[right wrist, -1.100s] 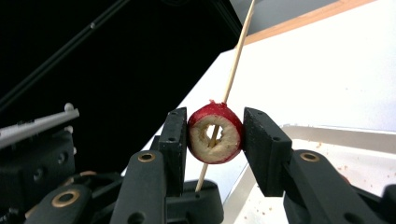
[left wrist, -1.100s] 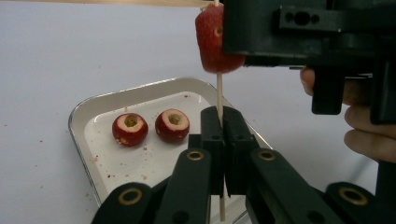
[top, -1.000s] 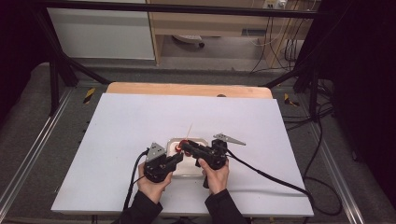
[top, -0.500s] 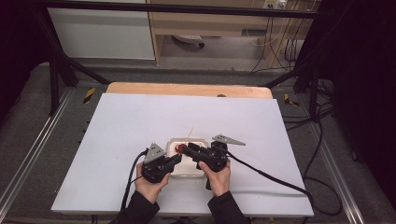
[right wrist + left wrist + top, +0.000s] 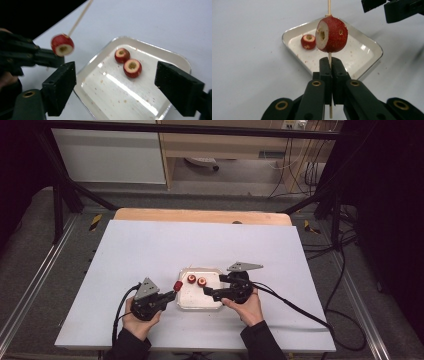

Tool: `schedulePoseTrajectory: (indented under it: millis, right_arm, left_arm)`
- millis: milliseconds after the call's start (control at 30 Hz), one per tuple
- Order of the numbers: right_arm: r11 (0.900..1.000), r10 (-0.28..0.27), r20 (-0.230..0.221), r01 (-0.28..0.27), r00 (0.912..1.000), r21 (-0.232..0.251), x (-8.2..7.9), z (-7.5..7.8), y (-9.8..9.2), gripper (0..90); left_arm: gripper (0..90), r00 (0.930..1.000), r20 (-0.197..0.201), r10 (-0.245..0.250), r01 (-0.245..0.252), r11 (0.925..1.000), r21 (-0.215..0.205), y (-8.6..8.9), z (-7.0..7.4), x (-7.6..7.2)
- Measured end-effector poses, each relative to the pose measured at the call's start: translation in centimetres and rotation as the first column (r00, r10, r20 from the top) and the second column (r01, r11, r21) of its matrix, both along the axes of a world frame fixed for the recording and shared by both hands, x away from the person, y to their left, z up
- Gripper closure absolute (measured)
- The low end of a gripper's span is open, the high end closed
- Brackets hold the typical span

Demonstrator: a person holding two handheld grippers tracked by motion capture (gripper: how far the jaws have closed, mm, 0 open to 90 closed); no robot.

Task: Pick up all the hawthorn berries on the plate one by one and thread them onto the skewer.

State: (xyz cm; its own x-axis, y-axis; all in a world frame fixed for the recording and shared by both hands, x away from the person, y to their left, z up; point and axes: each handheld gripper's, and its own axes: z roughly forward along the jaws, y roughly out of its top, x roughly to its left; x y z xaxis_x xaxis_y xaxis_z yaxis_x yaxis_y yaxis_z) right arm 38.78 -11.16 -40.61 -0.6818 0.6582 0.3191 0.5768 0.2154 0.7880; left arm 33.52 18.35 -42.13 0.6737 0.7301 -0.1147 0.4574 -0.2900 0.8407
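With the left hand-held gripper point(image 5: 331, 65) clenched on a thin skewer point(image 5: 329, 58) just left of the tray point(image 5: 216, 272), its pierced fruit point(image 5: 332, 34) could slide off, while the right hand-held gripper point(image 5: 113, 91), jaws just spread and empty, hangs over two loose fruits point(image 5: 132, 67).

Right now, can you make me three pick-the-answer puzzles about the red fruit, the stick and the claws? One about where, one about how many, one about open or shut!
1. Where is the fruit on the stick?
A. Lying in the tray
B. Up on the stick above the left claw
C. Between the right claw's jaws

2. How many fruits lie in the tray?
A. Two
B. Four
C. None

3. How is the right claw?
A. Shut on the stick
B. Shut on a fruit
C. Open, nothing between its jaws

Answers: 1 B, the stick runs through it and the left claw pinches the stick below it. 2 A, two cored red fruits sit side by side in the tray. 3 C, its jaws stand wide apart over the tray, having just been opening.
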Motion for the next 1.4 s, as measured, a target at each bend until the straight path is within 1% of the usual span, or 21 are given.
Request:
schedulePoseTrajectory:
  millis: [100,133,167,200,233,333,467,633,700,767,833,900,933,1000,1033,1100,1167,1233,1300,1367,1400]
  right_arm:
    - [0.998,0.015,-0.011,-0.015,0.9998,-0.062,0.5,0.0,-0.3,11.7]
    - [0.998,0.015,-0.011,-0.015,0.9998,-0.062,0.5,0.0,-0.3,11.7]
    - [0.995,0.012,-0.021,-0.014,0.9997,-0.098,0.9,0.1,-0.4,9.9]
    - [0.995,0.012,-0.021,-0.014,0.9997,-0.098,0.9,0.1,-0.4,9.9]
    - [0.992,0.018,-0.024,-0.021,0.9995,-0.126,1.2,0.2,-0.4,9.0]
    - [0.974,0.048,-0.031,-0.054,0.9984,-0.218,1.8,0.6,0.0,7.9]
    - [0.951,0.079,-0.048,-0.090,0.9957,-0.296,2.6,0.9,0.7,8.2]
    - [0.919,0.110,-0.066,-0.127,0.9917,-0.374,3.5,1.4,1.9,9.0]
    - [0.910,0.124,-0.072,-0.142,0.9897,-0.389,3.9,1.6,2.4,9.7]
    - [0.908,0.134,-0.076,-0.153,0.9881,-0.390,4.3,1.7,2.9,10.2]
    - [0.896,0.150,-0.087,-0.173,0.9848,-0.410,4.6,1.7,3.6,11.8]
    - [0.891,0.157,-0.099,-0.184,0.9827,-0.415,5.0,1.7,4.1,14.2]
    - [0.886,0.162,-0.105,-0.192,0.9812,-0.422,5.3,1.7,4.4,15.6]
    - [0.881,0.165,-0.120,-0.200,0.9791,-0.428,5.8,1.7,4.9,17.2]
    - [0.880,0.163,-0.130,-0.204,0.9780,-0.429,6.0,1.7,5.1,19.0]
    - [0.870,0.173,-0.142,-0.219,0.9745,-0.441,6.4,1.6,5.6,22.8]
    - [0.866,0.174,-0.156,-0.227,0.9723,-0.446,6.8,1.4,6.1,26.9]
    - [0.853,0.181,-0.166,-0.239,0.9692,-0.464,7.1,1.2,6.5,28.9]
    - [0.851,0.180,-0.183,-0.247,0.9665,-0.464,7.4,0.9,6.9,32.2]
    - [0.839,0.186,-0.195,-0.259,0.9630,-0.479,7.6,0.7,7.2,35.7]
    - [0.831,0.185,-0.201,-0.263,0.9618,-0.490,7.7,0.5,7.3,37.1]
  left_arm:
    - [88.1,1.0000,-0.006,-0.002,0.002,0.9999,0.012,1.1,-0.4,-0.3]
    - [88.1,0.9999,-0.009,-0.008,0.008,0.9999,0.010,1.5,-0.5,-0.4]
    - [88.0,0.9998,-0.015,-0.010,0.010,0.9999,0.011,1.8,-0.7,-0.5]
    - [88.0,0.9998,-0.016,-0.011,0.011,0.9998,0.017,2.1,-0.8,-0.6]
    - [88.0,0.9997,-0.020,-0.013,0.013,0.9997,0.019,2.4,-0.9,-0.7]
    - [88.1,0.9994,-0.029,-0.017,0.018,0.9993,0.033,3.1,-1.2,-0.8]
    - [88.0,0.9990,-0.033,-0.029,0.030,0.9985,0.046,3.7,-1.2,-1.0]
    - [88.0,0.9987,-0.040,-0.034,0.035,0.9984,0.045,4.2,-1.3,-1.0]
    - [88.1,0.9983,-0.044,-0.039,0.041,0.9980,0.049,4.2,-1.4,-1.1]
    - [88.1,0.9982,-0.044,-0.040,0.042,0.9978,0.051,4.2,-1.5,-1.1]
    - [88.1,0.9983,-0.045,-0.038,0.040,0.9979,0.051,4.2,-1.5,-1.0]
    - [88.1,0.9983,-0.045,-0.036,0.039,0.9979,0.052,4.2,-1.5,-1.0]
    - [88.1,0.9984,-0.045,-0.035,0.037,0.9980,0.052,4.3,-1.5,-1.0]
    - [88.0,0.9983,-0.046,-0.035,0.038,0.9980,0.052,4.3,-1.6,-1.0]
    - [88.1,0.9984,-0.045,-0.035,0.037,0.9979,0.052,4.2,-1.6,-1.0]
    - [88.0,0.9984,-0.047,-0.033,0.035,0.9979,0.054,4.2,-1.6,-1.0]
    - [88.0,0.9984,-0.047,-0.033,0.035,0.9980,0.053,4.2,-1.6,-1.0]
    - [88.1,0.9983,-0.046,-0.035,0.037,0.9979,0.052,4.2,-1.6,-1.0]
    - [88.1,0.9984,-0.046,-0.034,0.036,0.9980,0.052,4.2,-1.6,-1.0]
    - [88.1,0.9984,-0.045,-0.035,0.037,0.9979,0.052,4.2,-1.6,-1.1]
    - [88.1,0.9984,-0.045,-0.035,0.038,0.9979,0.052,4.2,-1.6,-1.1]
